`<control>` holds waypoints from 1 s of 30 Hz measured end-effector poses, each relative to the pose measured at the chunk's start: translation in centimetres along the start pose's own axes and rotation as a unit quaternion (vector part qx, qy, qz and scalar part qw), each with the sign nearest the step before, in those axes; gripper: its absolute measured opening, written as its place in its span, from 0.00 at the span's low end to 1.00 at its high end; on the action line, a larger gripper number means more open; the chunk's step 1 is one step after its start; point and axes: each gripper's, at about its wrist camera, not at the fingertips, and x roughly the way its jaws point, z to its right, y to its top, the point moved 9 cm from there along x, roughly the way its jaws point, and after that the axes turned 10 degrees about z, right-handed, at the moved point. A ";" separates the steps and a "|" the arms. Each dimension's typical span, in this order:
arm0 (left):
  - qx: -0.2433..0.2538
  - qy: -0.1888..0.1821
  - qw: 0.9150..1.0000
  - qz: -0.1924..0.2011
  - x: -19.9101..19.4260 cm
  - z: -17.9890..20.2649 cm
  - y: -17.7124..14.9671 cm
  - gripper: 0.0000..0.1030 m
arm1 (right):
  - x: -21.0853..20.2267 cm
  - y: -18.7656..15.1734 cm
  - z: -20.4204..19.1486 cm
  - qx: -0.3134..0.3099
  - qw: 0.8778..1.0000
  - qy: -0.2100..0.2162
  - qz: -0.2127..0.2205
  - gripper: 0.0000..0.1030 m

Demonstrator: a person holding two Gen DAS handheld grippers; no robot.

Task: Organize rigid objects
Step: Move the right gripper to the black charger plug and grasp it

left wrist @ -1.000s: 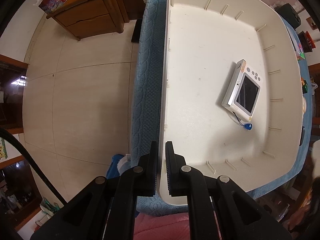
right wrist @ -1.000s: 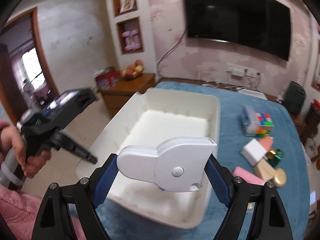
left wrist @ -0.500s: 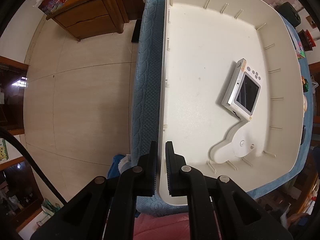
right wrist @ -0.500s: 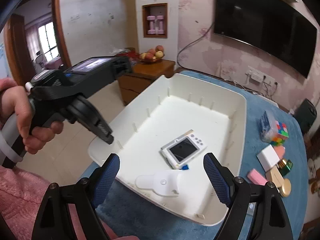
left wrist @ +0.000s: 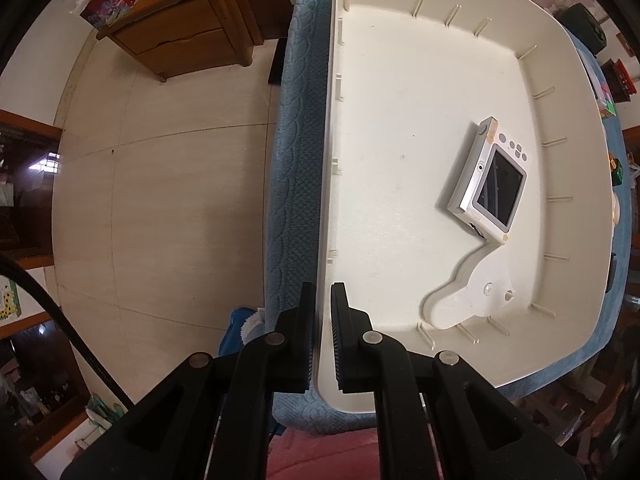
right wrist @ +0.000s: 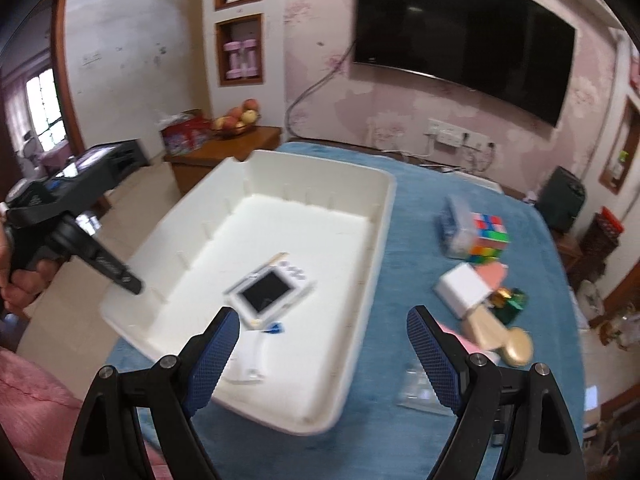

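White plastic part (left wrist: pixel 468 292) now lies flat in the bin (left wrist: pixel 400 28), at its near end, touching the camera (left wrist: pixel 490 184). One second ago the right gripper (right wrist: pixel 322 354) was clamped on this part above the bin; its jaws now stand wide apart and empty, above the bin's near right wall. Release is complete; two items are stored. The left gripper (left wrist: pixel 320 336) remains pinched on the bin's near-left rim, steadying it. Remaining items sit on the blue desk (right wrist: pixel 420 208) to the right: cube (right wrist: pixel 486 240), white block (right wrist: pixel 464 290), gold item (right wrist: pixel 500 338). Judgement: next pick comes from this group.
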 end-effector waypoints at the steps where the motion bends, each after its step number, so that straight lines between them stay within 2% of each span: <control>1: -0.001 0.000 1.000 0.000 0.0 -0.1 0.0 0.09 | -0.1 0.0 0.7 0.004 1.000 -0.008 0.000 0.84; 8: -0.012 0.004 1.000 -0.002 0.2 -0.3 0.1 0.09 | -0.7 -0.4 6.9 0.045 0.997 -0.068 0.000 0.84; 12: -0.009 0.009 1.000 -0.004 0.2 -0.3 0.2 0.09 | -1.2 -0.8 11.1 0.070 0.991 -0.116 -0.004 0.84; 16: -0.013 0.010 1.000 -0.006 0.3 -0.4 0.2 0.09 | -1.7 -1.7 14.7 0.114 0.983 -0.146 -0.009 0.85; 22: -0.025 0.011 1.000 -0.007 0.2 -0.5 0.3 0.08 | -1.6 -4.7 19.4 0.206 0.961 -0.180 -0.040 0.85; 30: -0.034 0.018 0.999 -0.010 0.4 -0.6 0.4 0.08 | -0.4 -9.7 22.4 0.309 0.926 -0.189 -0.104 0.85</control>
